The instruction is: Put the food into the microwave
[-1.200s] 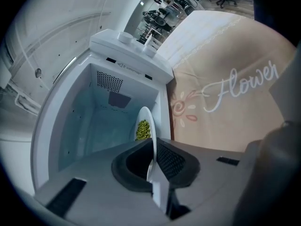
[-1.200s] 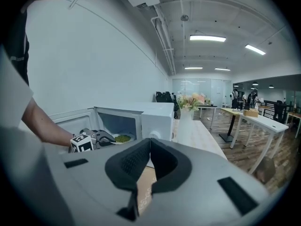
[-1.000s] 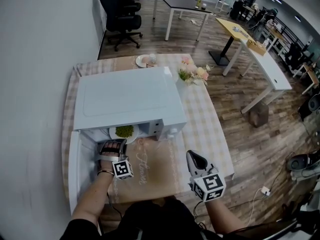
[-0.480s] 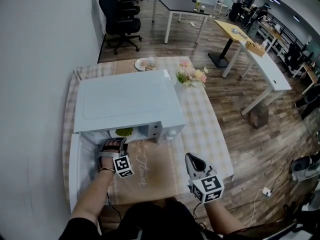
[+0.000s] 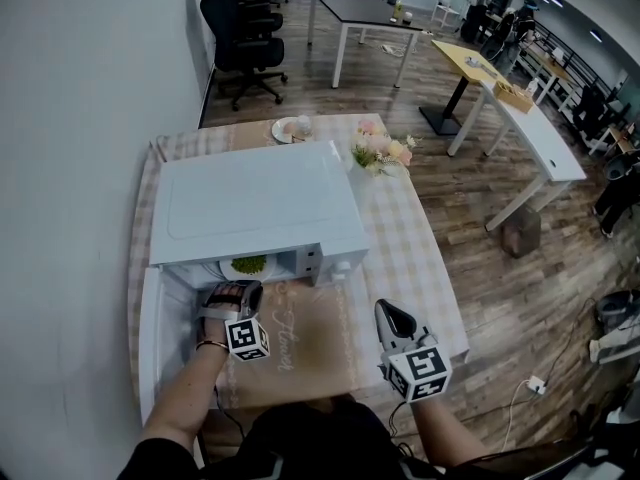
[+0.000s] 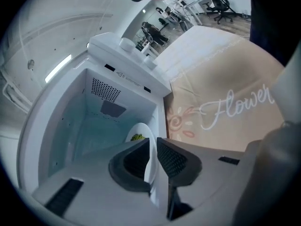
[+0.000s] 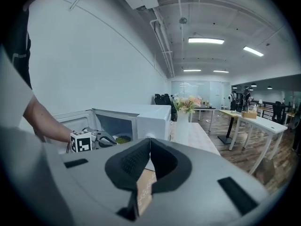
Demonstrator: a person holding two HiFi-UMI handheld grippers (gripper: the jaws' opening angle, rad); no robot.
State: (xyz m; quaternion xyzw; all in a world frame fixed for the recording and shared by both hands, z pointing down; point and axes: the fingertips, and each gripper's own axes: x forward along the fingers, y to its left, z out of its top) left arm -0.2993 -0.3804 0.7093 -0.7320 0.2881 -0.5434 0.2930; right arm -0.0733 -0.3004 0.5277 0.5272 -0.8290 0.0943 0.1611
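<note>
White plate (image 5: 238, 267) with a small green heap of food (image 5: 249, 263) lies on the floor of the microwave (image 5: 255, 213), close to the front edge of the cavity, behind the swung-open door (image 5: 150, 338). The left gripper (image 6: 153, 149) reaches into the opening. Its jaws have just been closing and now stand only a narrow slit apart, with the plate's rim showing in that slit; whether the pads press on it is hard to make out. The right gripper (image 7: 149, 142) has its tips pressed together on nothing and hangs over the tan mat (image 5: 310, 338) toward the table's near right corner.

Compared with a second ago, less of the plate shows under the microwave's front edge, and the right gripper has kept its place.

From the head view the microwave's top hides the far half of the plate; in the left gripper view the jaws cover its near part. What the green food is cannot be told.
</note>
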